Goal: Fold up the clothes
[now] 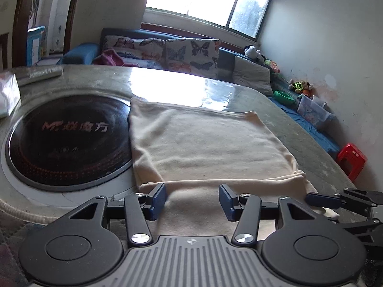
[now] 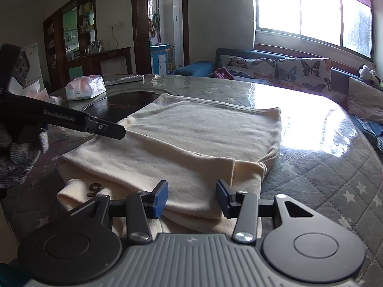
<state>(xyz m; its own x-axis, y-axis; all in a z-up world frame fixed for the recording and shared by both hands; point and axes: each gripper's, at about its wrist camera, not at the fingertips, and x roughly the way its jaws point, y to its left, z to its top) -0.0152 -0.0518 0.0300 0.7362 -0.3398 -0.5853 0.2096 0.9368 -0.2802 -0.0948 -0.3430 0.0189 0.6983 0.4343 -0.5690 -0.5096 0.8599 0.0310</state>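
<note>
A cream knit garment (image 1: 205, 143), folded into a rough rectangle, lay across the middle of both frames on the round grey quilted table under clear plastic (image 2: 323, 167). Its left edge overlapped the black round cooktop (image 1: 69, 141) at left centre. The left gripper (image 1: 192, 201) and right gripper (image 2: 191, 198), each at bottom centre, had blue-padded fingers apart over the garment's near edge, gripping nothing.
</note>
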